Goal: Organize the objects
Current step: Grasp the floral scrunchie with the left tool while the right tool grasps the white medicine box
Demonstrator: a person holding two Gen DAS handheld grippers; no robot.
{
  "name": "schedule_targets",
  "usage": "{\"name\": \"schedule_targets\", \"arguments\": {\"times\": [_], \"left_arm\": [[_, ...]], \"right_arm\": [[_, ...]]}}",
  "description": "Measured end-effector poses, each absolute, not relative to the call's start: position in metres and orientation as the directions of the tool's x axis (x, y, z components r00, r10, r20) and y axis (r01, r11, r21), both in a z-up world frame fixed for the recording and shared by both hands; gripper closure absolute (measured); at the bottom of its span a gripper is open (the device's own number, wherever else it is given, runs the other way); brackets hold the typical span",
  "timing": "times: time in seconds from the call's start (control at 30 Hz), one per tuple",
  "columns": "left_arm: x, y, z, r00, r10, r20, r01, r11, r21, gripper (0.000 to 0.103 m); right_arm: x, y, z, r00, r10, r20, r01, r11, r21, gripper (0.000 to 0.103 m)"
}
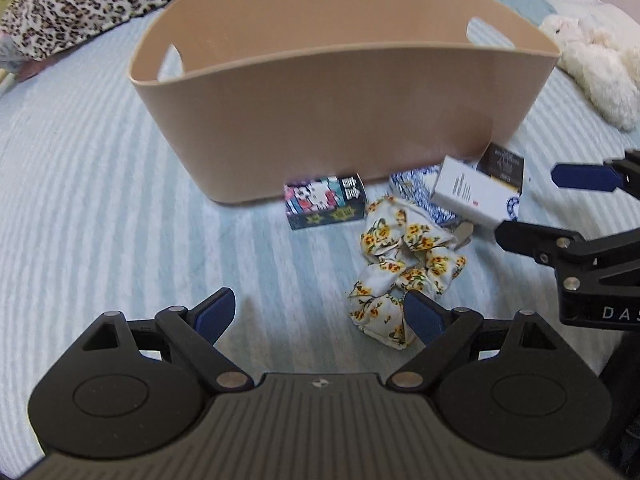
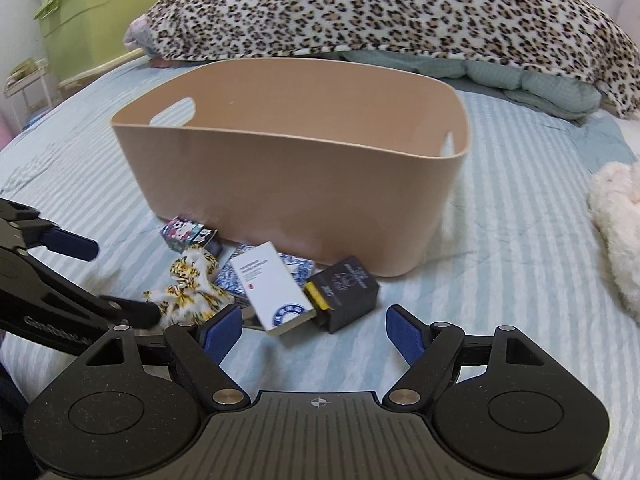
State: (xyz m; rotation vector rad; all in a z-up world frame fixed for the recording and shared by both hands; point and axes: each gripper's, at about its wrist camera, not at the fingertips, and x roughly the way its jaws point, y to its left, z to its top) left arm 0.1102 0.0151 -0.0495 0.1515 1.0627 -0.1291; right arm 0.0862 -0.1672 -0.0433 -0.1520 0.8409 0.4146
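Basket sits on the bed, blanket behind it. Small boxes and a scrunchie lie clustered before the basket: cartoon box leftmost, white box atop patterned box, dark box rightmost. Plush toy lies right.

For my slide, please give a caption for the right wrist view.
Open right claw before small boxes, beside tan plastic basket on striped bed.

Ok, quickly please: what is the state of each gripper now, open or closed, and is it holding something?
Left gripper: open, holding nothing; the floral scrunchie lies by its right finger.
Right gripper: open, holding nothing.
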Motion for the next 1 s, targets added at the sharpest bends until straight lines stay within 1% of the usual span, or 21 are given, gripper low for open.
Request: {"name": "schedule_targets", "arguments": {"times": [0.13, 0.17, 0.23, 0.27, 0.3, 0.33, 0.37, 0.4, 0.47, 0.5, 0.53, 0.57, 0.6, 0.7, 1.0], "left_arm": [[0.114, 0.014, -0.058, 0.482, -0.051, -0.875, 0.193, 0.98, 0.049, 0.013], [0.115, 0.014, -0.059, 0.478, -0.056, -0.877, 0.195, 0.98, 0.043, 0.015], [0.117, 0.017, -0.062, 0.461, -0.092, -0.883, 0.205, 0.979, 0.004, 0.025], [0.117, 0.019, -0.063, 0.451, -0.116, -0.885, 0.209, 0.978, -0.022, 0.034], [0.117, 0.021, -0.064, 0.444, -0.135, -0.886, 0.213, 0.976, -0.042, 0.041], [0.116, 0.02, -0.063, 0.441, -0.145, -0.886, 0.217, 0.975, -0.052, 0.044], [0.115, 0.02, -0.062, 0.441, -0.153, -0.884, 0.226, 0.973, -0.056, 0.054], [0.114, 0.019, -0.061, 0.44, -0.163, -0.883, 0.237, 0.97, -0.061, 0.068], [0.112, 0.02, -0.059, 0.432, -0.183, -0.883, 0.246, 0.966, -0.08, 0.082], [0.111, 0.02, -0.058, 0.43, -0.185, -0.884, 0.242, 0.966, -0.084, 0.083], [0.111, 0.021, -0.057, 0.428, -0.185, -0.884, 0.241, 0.967, -0.086, 0.084], [0.11, 0.022, -0.057, 0.425, -0.188, -0.885, 0.241, 0.966, -0.089, 0.092], [0.109, 0.023, -0.056, 0.421, -0.194, -0.886, 0.242, 0.966, -0.096, 0.097], [0.105, 0.027, -0.05, 0.429, -0.187, -0.884, 0.236, 0.968, -0.09, 0.099], [0.087, 0.033, -0.031, 0.489, -0.142, -0.861, 0.231, 0.972, -0.029, 0.101]], "right_arm": [[0.095, -0.161, -0.05, 0.581, 0.314, -0.751, -0.433, 0.901, 0.041, 0.028], [0.097, -0.159, -0.052, 0.577, 0.319, -0.752, -0.436, 0.899, 0.047, 0.029], [0.099, -0.157, -0.054, 0.575, 0.325, -0.751, -0.442, 0.896, 0.049, 0.03], [0.1, -0.155, -0.054, 0.58, 0.323, -0.748, -0.444, 0.895, 0.042, 0.031], [0.099, -0.154, -0.055, 0.585, 0.321, -0.745, -0.447, 0.894, 0.034, 0.031], [0.099, -0.153, -0.055, 0.589, 0.321, -0.742, -0.451, 0.892, 0.027, 0.036], [0.098, -0.152, -0.055, 0.589, 0.327, -0.739, -0.459, 0.888, 0.027, 0.042], [0.099, -0.152, -0.055, 0.586, 0.332, -0.739, -0.463, 0.886, 0.031, 0.044], [0.098, -0.15, -0.055, 0.583, 0.337, -0.739, -0.467, 0.883, 0.034, 0.058], [0.098, -0.15, -0.054, 0.582, 0.342, -0.738, -0.47, 0.882, 0.038, 0.063], [0.099, -0.15, -0.054, 0.577, 0.347, -0.739, -0.473, 0.88, 0.044, 0.072], [0.099, -0.15, -0.054, 0.57, 0.352, -0.742, -0.477, 0.877, 0.05, 0.074], [0.098, -0.15, -0.054, 0.566, 0.356, -0.743, -0.48, 0.876, 0.054, 0.074], [0.095, -0.149, -0.054, 0.565, 0.354, -0.745, -0.484, 0.874, 0.049, 0.074], [0.08, -0.158, -0.041, 0.603, 0.361, -0.712, -0.455, 0.888, 0.064, 0.074]]}}
